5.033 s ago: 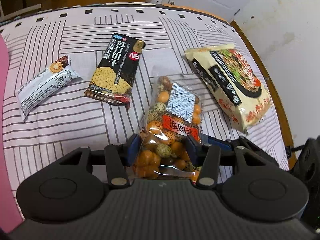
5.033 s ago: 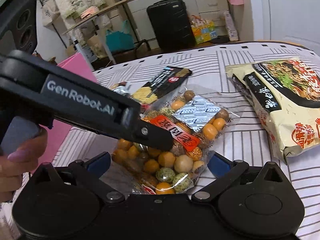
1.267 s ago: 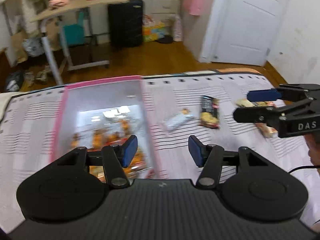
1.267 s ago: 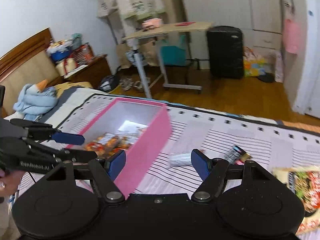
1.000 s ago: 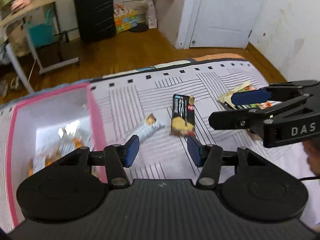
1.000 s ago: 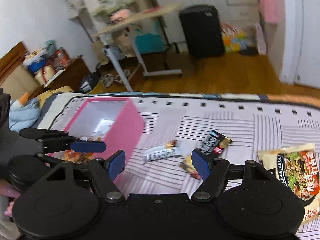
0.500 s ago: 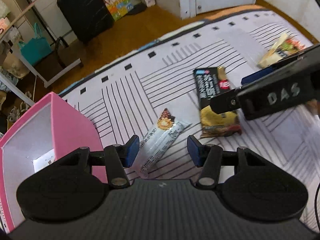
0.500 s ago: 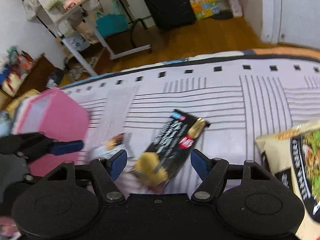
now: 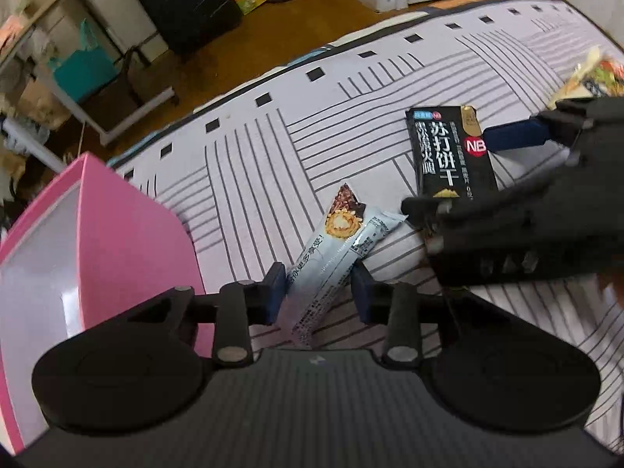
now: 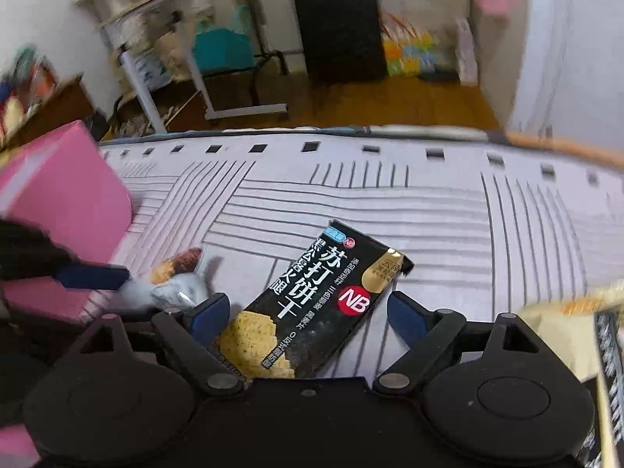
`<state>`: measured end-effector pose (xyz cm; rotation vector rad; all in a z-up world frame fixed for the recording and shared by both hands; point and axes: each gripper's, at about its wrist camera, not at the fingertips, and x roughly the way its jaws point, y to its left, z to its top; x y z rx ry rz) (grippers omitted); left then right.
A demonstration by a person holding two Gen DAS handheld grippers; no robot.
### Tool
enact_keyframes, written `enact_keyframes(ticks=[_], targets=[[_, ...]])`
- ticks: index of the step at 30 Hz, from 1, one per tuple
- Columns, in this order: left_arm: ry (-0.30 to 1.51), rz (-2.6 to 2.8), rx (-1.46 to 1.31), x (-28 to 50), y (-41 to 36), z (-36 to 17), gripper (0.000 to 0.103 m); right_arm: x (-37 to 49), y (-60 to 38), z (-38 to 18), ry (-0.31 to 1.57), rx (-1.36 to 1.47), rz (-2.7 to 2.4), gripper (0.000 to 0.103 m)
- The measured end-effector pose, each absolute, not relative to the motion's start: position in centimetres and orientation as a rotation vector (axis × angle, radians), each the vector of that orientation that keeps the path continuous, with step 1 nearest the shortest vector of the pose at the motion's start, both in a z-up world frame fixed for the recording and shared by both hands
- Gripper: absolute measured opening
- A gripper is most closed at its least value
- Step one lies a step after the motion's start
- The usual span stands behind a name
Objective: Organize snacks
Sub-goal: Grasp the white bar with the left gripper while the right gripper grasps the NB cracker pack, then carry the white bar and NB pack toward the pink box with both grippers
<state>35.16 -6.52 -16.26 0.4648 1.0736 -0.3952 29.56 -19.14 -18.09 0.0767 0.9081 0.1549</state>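
Left tool [image 9: 318,290] sits low over the bed [image 9: 351,89], jaws closing around the pale snack bar [image 9: 331,257]; the blue pads flank the wrapper's lower half, and contact looks near but I cannot confirm a firm pinch from this view. A second ago the same jaws were wider and empty, with the bar farther off, so this is the start of a pick. Right tool [image 10: 308,316] has also dropped toward the bed, jaws opening wide on either side of the black cracker pack [image 10: 312,308], not pressing on it. Bar and pack lie flat on the striped sheet, just beside each other. Pink box [image 9: 101,234] stands to the left of the bar, close by. Noodle bag [image 10: 600,323] remains at the right edge, untouched. Judgement: two snacks are being collected at once, so the box gets both next.
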Motion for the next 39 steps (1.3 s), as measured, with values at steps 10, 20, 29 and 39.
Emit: enact_keyframes(ticks=[10,20,29,39], targets=[[1.121,-0.353,0.306,35.7,-5.2,-15.8,0.032,27.2,-21.6,-16.9,0.940,0.017,0.179,0.072],[1.074,-0.281,0.368,35.9,-6.2,-16.8,0.031,26.1,-20.8,-17.3,0.898,0.018,0.085,0.062],[1.040,-0.287,0.290,34.2,-4.8,-14.8,0.027,24.1,-20.7,-16.2,0.900,0.124,0.059,0.062],[1.016,-0.329,0.214,31.1,-2.9,-12.0,0.027,20.9,-19.1,-14.7,0.909,0.135,0.117,0.057]])
